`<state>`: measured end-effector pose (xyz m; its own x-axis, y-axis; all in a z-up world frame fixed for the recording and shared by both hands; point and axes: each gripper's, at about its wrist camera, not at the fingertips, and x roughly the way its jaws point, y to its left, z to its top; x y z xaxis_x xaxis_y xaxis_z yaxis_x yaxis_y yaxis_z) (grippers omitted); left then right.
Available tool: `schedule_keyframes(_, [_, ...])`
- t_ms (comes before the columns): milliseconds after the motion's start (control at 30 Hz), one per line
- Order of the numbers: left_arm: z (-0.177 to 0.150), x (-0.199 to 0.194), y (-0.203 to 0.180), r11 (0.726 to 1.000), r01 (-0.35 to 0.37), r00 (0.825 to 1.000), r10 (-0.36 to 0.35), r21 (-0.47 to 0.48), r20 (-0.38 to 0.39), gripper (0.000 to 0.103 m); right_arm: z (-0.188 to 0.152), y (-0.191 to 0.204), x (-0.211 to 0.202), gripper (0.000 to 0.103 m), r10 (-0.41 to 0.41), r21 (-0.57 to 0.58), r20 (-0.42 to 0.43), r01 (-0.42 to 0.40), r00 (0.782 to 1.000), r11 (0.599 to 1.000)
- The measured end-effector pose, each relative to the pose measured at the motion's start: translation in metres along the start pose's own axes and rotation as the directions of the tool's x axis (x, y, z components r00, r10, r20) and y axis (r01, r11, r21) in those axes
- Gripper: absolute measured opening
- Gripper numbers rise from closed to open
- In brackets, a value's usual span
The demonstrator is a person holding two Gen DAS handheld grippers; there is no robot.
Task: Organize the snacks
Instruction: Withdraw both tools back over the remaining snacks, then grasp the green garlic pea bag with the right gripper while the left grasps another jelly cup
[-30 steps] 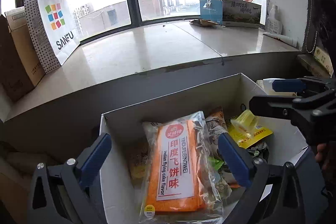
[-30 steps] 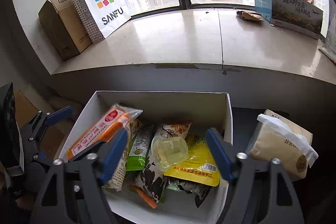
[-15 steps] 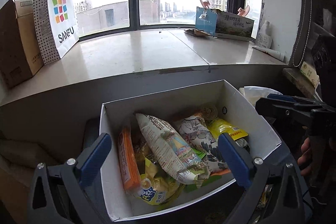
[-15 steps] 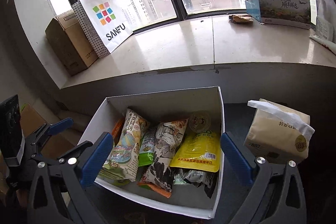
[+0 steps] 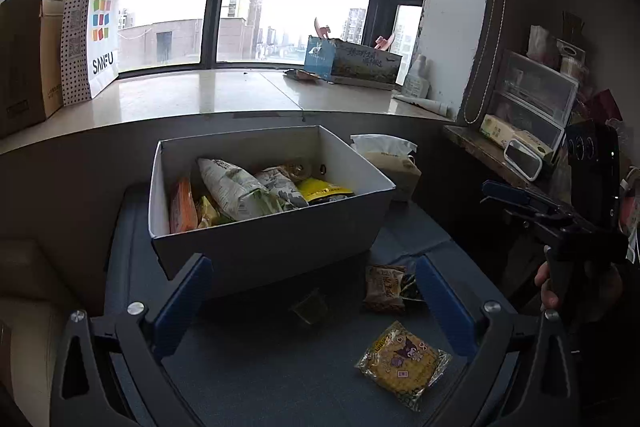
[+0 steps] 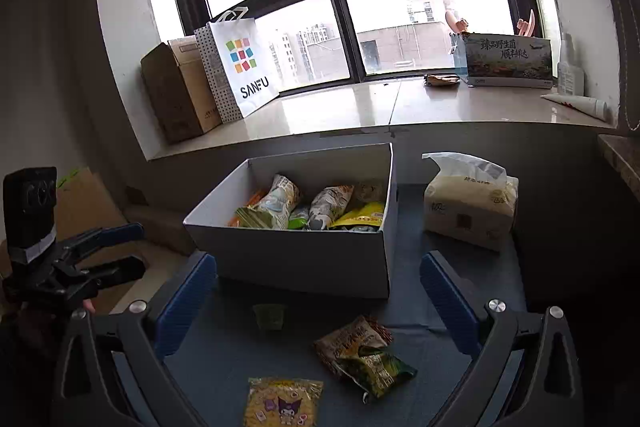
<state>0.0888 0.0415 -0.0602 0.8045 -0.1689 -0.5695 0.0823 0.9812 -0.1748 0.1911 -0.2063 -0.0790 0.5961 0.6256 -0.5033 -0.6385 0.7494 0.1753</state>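
So the white cardboard box (image 5: 272,247) is sat on the dark blue-grey tabletop (image 5: 280,367), already stuffed with snack bags, and 4 loose bits are left in front of its near wall: a yellow crinkly packet with a purple cartoon character (image 5: 402,363), a brown-and-orange snack pouch (image 6: 350,341) with a dark green foil packet (image 6: 378,367) lying partly over it, and a small greenish clear cup-like thing (image 6: 270,315) just short of the box. Both tools are held wide apart with nothing between the pads: the left gripper (image 5: 312,307) and the right gripper (image 6: 316,303) are each spread and empty. The relation that matters: the yellow packet is low and to the right in the left view, just inside that tool's right finger, while in the right view it is low and left of centre, so it lies between the 2 tools and neither is clearly nearer. The pouch pair is angled diagonally, and is probably best taken by the right one. The bottom edge of the yellow packet is cut off in the right view, the little cup is too dim to identify, and the lower layers in the box can't be seen. A beige tissue pack (image 6: 470,213) is parked right of the box.
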Motion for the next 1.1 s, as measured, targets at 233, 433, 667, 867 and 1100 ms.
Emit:
schedule_keyframes(233, [-0.054, -0.006, -0.022, 1.0, 0.021, 0.998, -0.022, -0.004, -0.053, 0.103, -0.064, 0.007, -0.036, 0.103, -0.138, -0.077, -0.02, 0.136, 0.99, 0.988])
schedule_keyframes(433, [-0.066, -0.006, -0.031, 1.0, 0.011, 0.998, -0.011, 0.002, -0.064, 0.103, -0.099, 0.001, -0.022, 0.103, -0.105, -0.029, -0.122, 0.102, 0.987, 0.994])
schedule_keyframes(667, [-0.068, 0.002, -0.029, 1.0, 0.008, 0.996, -0.008, -0.001, -0.085, 0.103, -0.107, -0.022, 0.039, 0.103, -0.108, 0.092, -0.259, 0.135, 0.96, 0.987])
schedule_keyframes(867, [-0.07, 0.005, -0.029, 1.0, 0.002, 0.995, -0.002, 0.002, -0.101, 0.103, -0.096, -0.041, 0.088, 0.103, -0.11, 0.124, -0.321, 0.157, 0.941, 0.98])
schedule_keyframes(1100, [-0.073, 0.008, -0.03, 1.0, 0.005, 0.994, -0.004, 0.006, -0.112, 0.103, -0.091, -0.049, 0.106, 0.084, -0.125, 0.122, -0.363, 0.18, 0.923, 0.976])
